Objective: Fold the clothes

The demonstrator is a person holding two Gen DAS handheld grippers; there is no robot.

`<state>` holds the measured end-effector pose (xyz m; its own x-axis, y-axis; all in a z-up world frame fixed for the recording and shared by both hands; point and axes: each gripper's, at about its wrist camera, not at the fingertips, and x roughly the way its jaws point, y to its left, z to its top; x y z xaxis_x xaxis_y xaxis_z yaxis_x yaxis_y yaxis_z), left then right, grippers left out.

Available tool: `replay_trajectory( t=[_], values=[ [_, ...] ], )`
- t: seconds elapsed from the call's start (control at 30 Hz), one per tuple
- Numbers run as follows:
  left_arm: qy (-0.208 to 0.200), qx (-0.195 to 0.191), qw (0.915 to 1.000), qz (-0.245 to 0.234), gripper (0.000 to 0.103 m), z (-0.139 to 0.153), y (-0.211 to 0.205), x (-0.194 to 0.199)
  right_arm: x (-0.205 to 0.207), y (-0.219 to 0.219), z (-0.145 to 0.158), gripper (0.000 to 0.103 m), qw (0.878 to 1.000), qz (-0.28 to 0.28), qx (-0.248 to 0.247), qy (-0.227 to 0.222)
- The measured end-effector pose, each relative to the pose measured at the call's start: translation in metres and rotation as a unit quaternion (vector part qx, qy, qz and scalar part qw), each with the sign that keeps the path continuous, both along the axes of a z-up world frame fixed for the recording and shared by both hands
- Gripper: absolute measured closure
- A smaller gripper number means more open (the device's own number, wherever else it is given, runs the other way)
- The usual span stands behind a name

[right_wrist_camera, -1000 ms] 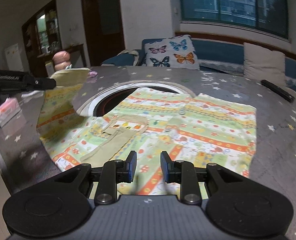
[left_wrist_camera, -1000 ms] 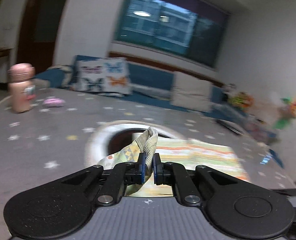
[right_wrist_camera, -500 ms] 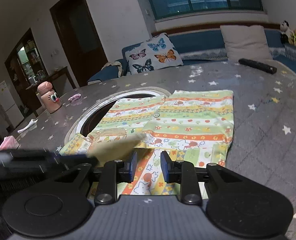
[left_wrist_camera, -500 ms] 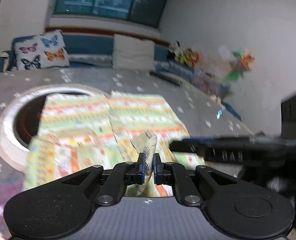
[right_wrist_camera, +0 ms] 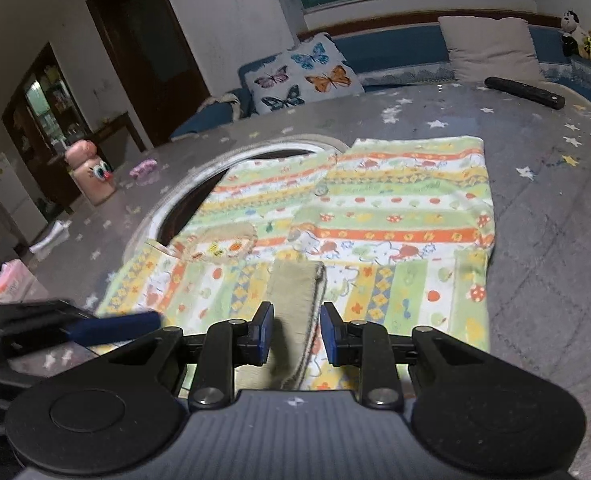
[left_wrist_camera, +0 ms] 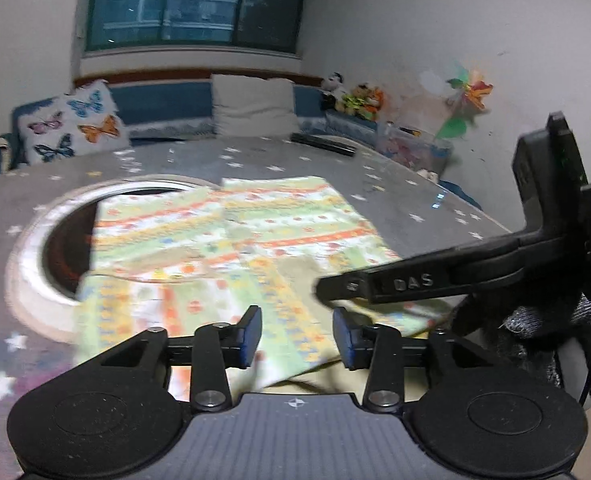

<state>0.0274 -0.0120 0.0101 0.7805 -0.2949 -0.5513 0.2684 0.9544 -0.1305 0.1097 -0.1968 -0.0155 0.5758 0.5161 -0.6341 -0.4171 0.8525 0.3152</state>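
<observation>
The left wrist view is smeared with motion blur, so the print on the garment (left_wrist_camera: 231,240) runs together and its near edge is cut off behind the left gripper (left_wrist_camera: 297,336). In the right wrist view the garment's nearest hem disappears under the right gripper (right_wrist_camera: 296,334), and the left tool's blue-padded finger (right_wrist_camera: 111,326) pokes in from the left, blurred.

The striped, patterned garment lies spread flat on the grey star-print table (right_wrist_camera: 555,240), its far left part overlapping a round ringed opening (right_wrist_camera: 183,196) in the tabletop. A sleeve with a beige cuff (right_wrist_camera: 295,292) is folded across the near part — the cuff runs straight into the gap between the right gripper's fingers, which stand spread and pinch nothing. The left gripper's jaws are also wide apart, empty, hovering over the garment's near edge
</observation>
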Motion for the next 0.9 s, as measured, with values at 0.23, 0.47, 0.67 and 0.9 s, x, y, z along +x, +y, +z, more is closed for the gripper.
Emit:
replay_trajectory(
  t=[0.23,0.47,0.67,0.9],
  values=[
    [-0.001,0.000,0.9964,0.084,0.051,0.000,0.047,-0.003,0.000,0.008,-0.002,0.077,1.000,-0.006,-0.010,0.003],
    [0.002,0.008,0.9895,0.144,0.047,-0.004,0.081,-0.009,0.000,0.015,-0.004,0.085,1.000,-0.011,-0.021,0.006],
    [0.012,0.008,0.9869,0.160,0.045,-0.009,0.092,-0.008,-0.003,0.009,0.009,0.098,0.999,-0.024,-0.017,-0.013],
    [0.024,0.017,0.9861,0.164,0.042,-0.018,0.092,-0.003,-0.007,-0.002,0.028,0.098,0.998,-0.039,-0.011,-0.039]
  ],
)
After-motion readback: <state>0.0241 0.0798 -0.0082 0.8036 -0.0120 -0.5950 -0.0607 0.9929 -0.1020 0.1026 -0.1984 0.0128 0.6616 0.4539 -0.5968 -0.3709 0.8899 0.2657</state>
